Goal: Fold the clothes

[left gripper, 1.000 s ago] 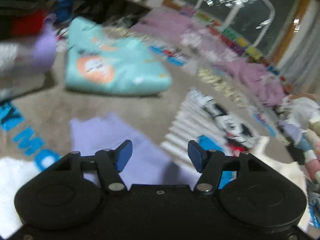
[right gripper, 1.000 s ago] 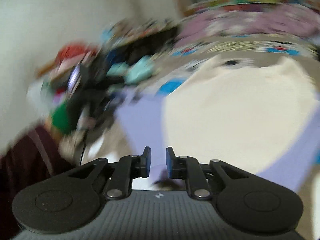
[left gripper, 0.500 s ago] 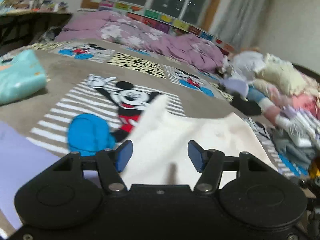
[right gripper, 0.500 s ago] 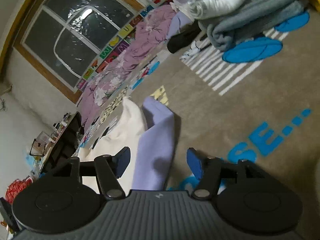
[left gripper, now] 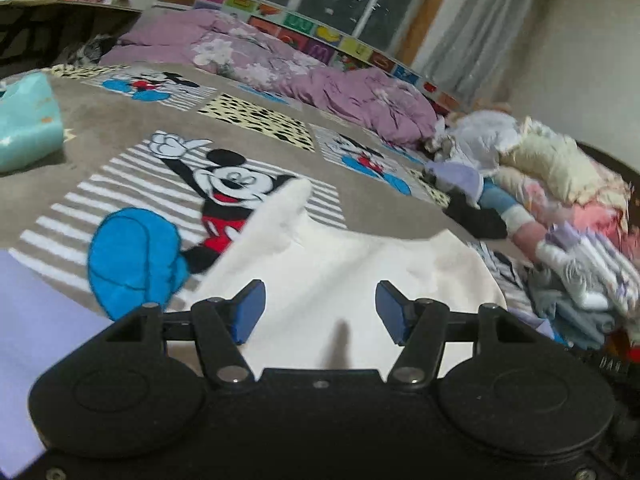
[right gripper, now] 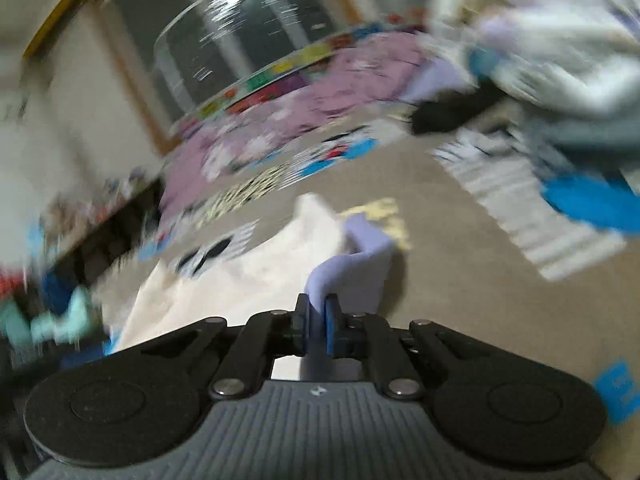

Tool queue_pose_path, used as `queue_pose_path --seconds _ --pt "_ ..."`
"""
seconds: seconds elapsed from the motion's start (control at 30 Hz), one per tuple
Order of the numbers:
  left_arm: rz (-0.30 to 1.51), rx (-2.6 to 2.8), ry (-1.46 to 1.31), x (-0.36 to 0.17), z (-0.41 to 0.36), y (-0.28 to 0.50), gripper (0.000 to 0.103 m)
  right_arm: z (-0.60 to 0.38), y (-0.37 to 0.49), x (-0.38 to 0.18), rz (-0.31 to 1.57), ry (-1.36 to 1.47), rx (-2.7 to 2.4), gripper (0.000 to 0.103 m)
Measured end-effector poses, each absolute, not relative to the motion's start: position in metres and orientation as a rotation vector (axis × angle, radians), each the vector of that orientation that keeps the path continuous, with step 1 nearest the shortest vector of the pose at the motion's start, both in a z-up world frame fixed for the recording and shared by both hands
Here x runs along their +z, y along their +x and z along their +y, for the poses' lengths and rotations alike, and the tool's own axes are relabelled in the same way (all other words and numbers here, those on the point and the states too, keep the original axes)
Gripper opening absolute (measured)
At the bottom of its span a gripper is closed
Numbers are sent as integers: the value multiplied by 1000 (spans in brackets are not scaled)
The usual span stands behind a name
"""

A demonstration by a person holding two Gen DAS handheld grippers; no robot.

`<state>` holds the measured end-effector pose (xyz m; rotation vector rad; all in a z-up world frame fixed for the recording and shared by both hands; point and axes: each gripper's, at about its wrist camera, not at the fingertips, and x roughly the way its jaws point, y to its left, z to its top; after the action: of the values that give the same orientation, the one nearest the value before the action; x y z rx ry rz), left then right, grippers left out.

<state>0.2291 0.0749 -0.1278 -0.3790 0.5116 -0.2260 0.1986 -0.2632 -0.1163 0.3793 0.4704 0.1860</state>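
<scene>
A cream and lilac garment lies spread on the Mickey Mouse carpet. Its cream body (left gripper: 344, 264) fills the middle of the left wrist view, and a lilac part (left gripper: 36, 320) lies at the left edge. My left gripper (left gripper: 320, 306) is open and empty, hovering over the cream cloth. My right gripper (right gripper: 316, 314) is shut on the lilac sleeve (right gripper: 352, 268), which rises in a fold from between the pads. The cream body (right gripper: 224, 292) lies to the sleeve's left. The right wrist view is blurred.
A folded turquoise garment (left gripper: 28, 128) lies at the far left. A heap of unfolded clothes (left gripper: 560, 208) is piled at the right. A purple quilt (left gripper: 288, 68) lies along the wall under the window. Carpet (right gripper: 460, 288) shows right of the sleeve.
My right gripper was open over the lilac sleeve half a second ago and has shut on it. My left gripper swung right from the turquoise garment to over the cream cloth and stays open.
</scene>
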Motion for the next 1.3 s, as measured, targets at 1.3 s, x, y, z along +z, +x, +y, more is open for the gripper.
queue_pose_path --seconds 1.3 --pt "518 -215 -509 -135 107 240 60 -219 243 -134 607 -700 214 37"
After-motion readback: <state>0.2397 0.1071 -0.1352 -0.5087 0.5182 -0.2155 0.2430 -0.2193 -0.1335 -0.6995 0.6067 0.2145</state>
